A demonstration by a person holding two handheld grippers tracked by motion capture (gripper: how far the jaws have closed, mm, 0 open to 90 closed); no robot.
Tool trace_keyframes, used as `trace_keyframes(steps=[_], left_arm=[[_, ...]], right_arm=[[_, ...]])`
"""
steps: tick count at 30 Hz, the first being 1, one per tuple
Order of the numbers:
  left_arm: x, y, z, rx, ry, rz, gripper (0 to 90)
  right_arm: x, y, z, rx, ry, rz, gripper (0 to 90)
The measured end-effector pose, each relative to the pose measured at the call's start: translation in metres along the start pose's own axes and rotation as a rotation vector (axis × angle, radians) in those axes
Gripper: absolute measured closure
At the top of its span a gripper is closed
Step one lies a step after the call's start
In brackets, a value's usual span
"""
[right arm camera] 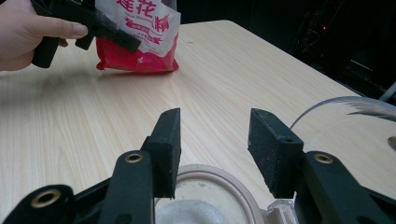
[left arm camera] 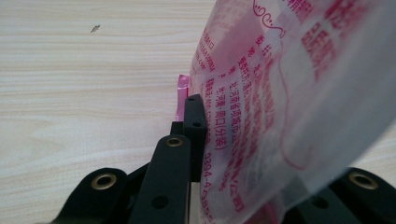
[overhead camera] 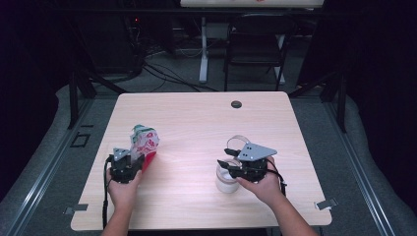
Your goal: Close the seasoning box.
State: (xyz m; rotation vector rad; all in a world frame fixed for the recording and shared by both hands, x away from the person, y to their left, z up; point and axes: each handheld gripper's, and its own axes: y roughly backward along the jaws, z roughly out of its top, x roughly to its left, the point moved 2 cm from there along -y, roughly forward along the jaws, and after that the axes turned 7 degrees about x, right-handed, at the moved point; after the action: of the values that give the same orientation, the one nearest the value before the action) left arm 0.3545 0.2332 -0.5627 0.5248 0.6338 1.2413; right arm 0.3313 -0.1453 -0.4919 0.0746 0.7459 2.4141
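Two things matter on this pale wooden desk (overhead camera: 196, 128), and the larger risk sits with the larger one. The red-and-white printed bag (overhead camera: 143, 143) stands near the desk's left side, its base resting on the wood, while the left gripper (overhead camera: 129, 164) pinches its lower part; in the left gripper view the fingers (left arm camera: 195, 126) are drawn narrow on the film. That grip takes only a thin fold of slippery plastic, so in my judgement the film could slide out, or the bag could sag and swing if lifted, since its weight hangs away from the pinch. If it is tipped toward the jar with its top open, the contents could surge out in a lump and miss the mouth.

The white jar (overhead camera: 226, 181) stands at the desk's right front, its mouth open and pale granules visible inside in the right gripper view. The right gripper (overhead camera: 230, 158) hovers over it with fingers (right arm camera: 169, 140) spread wide on either side of the rim, gripping nothing. Unheld, the jar could be nudged or toppled by the bag.

Smallest, the clear lid (right arm camera: 355, 135) lies just beside the jar; a careless sweep could knock it off.
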Motion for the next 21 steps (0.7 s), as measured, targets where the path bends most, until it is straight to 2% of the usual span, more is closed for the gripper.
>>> trace_keyframes(steps=[2, 6, 9, 12, 16, 19, 21], left_arm=[[0.002, 0.000, -0.001, 0.004, 0.021, -0.009, 80.0], [0.008, -0.001, -0.004, -0.007, 0.111, -0.055, 78.6], [0.011, -0.002, -0.007, -0.007, 0.164, -0.088, 75.8], [0.010, -0.003, -0.008, -0.020, 0.174, -0.088, 68.1], [0.006, -0.001, -0.008, -0.030, 0.132, -0.070, 60.5], [0.002, 0.001, -0.006, -0.056, 0.109, -0.047, 53.9], [0.001, 0.002, -0.006, -0.067, 0.097, -0.052, 51.7]], right_arm=[[0.000, 0.000, 0.000, 0.000, -0.001, -0.001, 54.3], [0.000, -0.001, 0.000, 0.002, -0.002, 0.001, 53.8], [0.000, -0.002, 0.000, 0.002, -0.004, 0.001, 53.4], [0.000, -0.002, 0.000, 0.001, -0.006, 0.001, 52.9], [-0.001, -0.003, -0.001, -0.002, -0.007, 0.000, 52.3], [0.000, -0.003, -0.001, 0.003, -0.004, 0.000, 52.0], [0.000, -0.003, 0.000, 0.001, -0.003, 0.001, 51.8]])
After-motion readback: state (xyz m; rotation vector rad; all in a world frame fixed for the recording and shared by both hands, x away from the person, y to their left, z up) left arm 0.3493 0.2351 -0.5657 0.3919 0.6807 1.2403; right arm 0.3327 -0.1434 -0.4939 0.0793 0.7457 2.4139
